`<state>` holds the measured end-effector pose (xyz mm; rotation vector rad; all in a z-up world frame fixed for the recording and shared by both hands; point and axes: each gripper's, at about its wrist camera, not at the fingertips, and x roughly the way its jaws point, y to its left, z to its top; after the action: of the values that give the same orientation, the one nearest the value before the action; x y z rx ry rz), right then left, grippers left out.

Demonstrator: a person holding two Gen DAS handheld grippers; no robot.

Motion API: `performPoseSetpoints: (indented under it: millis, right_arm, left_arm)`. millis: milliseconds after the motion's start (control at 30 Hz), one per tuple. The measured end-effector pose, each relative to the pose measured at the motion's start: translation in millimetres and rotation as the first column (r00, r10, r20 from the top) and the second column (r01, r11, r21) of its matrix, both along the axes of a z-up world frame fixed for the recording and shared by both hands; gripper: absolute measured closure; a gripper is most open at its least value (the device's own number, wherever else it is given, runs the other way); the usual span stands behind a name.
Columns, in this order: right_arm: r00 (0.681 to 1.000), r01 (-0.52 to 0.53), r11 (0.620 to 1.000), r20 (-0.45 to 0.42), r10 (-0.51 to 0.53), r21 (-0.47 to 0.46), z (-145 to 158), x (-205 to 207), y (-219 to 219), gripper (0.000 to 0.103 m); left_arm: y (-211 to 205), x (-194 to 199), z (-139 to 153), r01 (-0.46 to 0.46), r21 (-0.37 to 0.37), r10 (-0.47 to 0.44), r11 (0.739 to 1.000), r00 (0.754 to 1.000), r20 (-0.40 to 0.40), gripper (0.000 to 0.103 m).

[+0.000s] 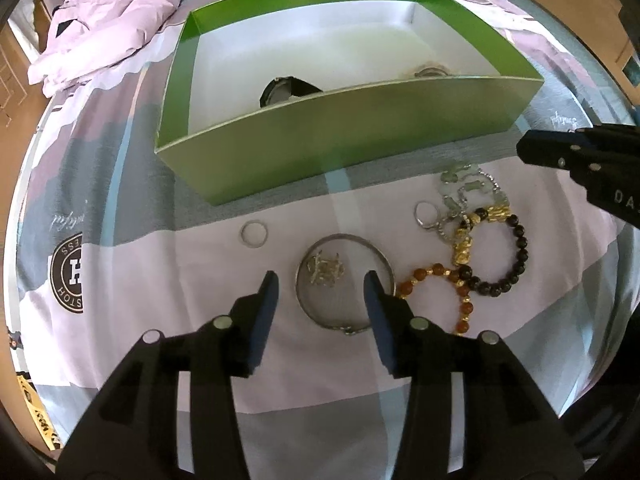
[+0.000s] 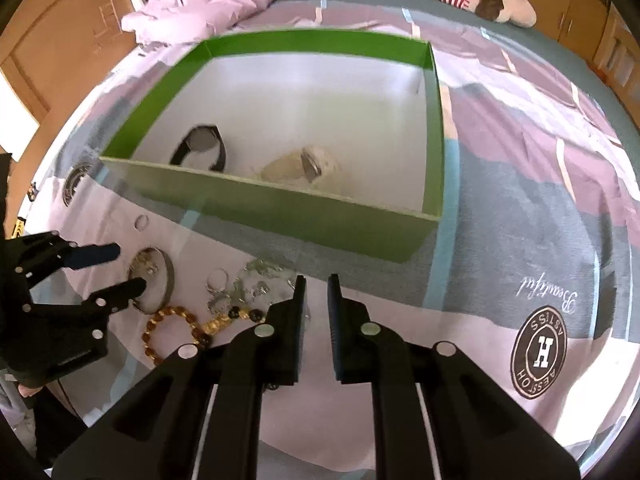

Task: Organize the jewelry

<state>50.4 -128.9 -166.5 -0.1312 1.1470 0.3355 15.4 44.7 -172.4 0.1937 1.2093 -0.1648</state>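
A bedroom: patchwork bedsheet [image 2: 520, 200], rumpled pink quilt [image 1: 112, 16], wooden wardrobes [image 2: 580, 12]

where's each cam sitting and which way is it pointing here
Left wrist: rides the left gripper, open, looking down its fingers at the silver bangle, green box beyond.
Right wrist: rides the right gripper, slightly open, facing the box.
Shared: box, bangle, beaded bracelets, and each other's gripper.

Left claw [image 1: 322, 288]: matte black plastic body, two tapered fingers with dark blue inner pads [image 1: 269, 312], round silver fasteners at the joints. Right claw [image 2: 316, 292]: same black construction, dark pads, silver round fasteners, pale strips along the arms. White lettering "DA" is visible on its side; the remainder is cut off.
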Motion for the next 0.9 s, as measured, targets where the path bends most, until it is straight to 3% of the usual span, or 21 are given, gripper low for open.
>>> performPoseSetpoints:
  millis: [133, 200, 367, 433, 467, 500, 700, 800, 900]
  right_arm:
    - [1.0, -0.004, 1.0, -0.016, 0.004, -0.006, -14, 1, 9, 0.071]
    - [1.0, -0.009, 0.999, -0.003, 0.008, -0.038, -21, 1, 13, 0.059]
    - [1.0, -0.012, 0.999, -0.004, 0.012, -0.043, -30, 2, 18, 0.058]
    - [1.0, -0.023, 0.999, -0.001, 0.023, -0.041, -30, 1, 21, 0.069]
    - [1.0, -0.03, 0.999, -0.006, 0.03, -0.036, -30, 0, 21, 0.082]
    - [0.999, -0.035, 0.999, -0.009, 0.035, -0.032, -29, 0, 22, 0.085]
    - [0.998, -0.052, 0.999, 0.022, 0.052, -0.015, -13, -6, 19, 0.092]
    - [0.998, -0.042, 0.999, 0.054, 0.041, 0.017, 3, -7, 12, 0.093]
    - [0.997, -0.035, 0.999, 0.069, 0.033, 0.03, 11, -6, 7, 0.093]
  left_arm:
    - [-2, 4, -7, 0.0, -0.011, -0.001, 1.0, 1.0, -0.013, 0.058]
    - [-3, 8, -9, 0.002, -0.019, -0.002, 1.0, 1.0, -0.006, 0.058]
    - [-2, 20, -20, -0.007, -0.033, 0.006, 0.999, 1.0, -0.014, 0.059]
    - [-1, 22, -22, -0.01, -0.031, 0.01, 0.999, 1.0, -0.007, 0.064]
    - [0, 22, -21, -0.01, -0.024, 0.01, 1.0, 1.0, -0.001, 0.073]
    - [0, 22, -20, -0.007, -0.027, 0.007, 1.0, 1.0, -0.003, 0.077]
    - [1, 17, -12, 0.0, -0.039, 0.0, 0.999, 1.0, 0.008, 0.079]
    - [2, 12, -2, 0.001, -0.045, 0.0, 0.999, 1.0, 0.025, 0.086]
    - [3, 9, 6, 0.001, -0.061, 0.001, 0.998, 0.999, 0.034, 0.086]
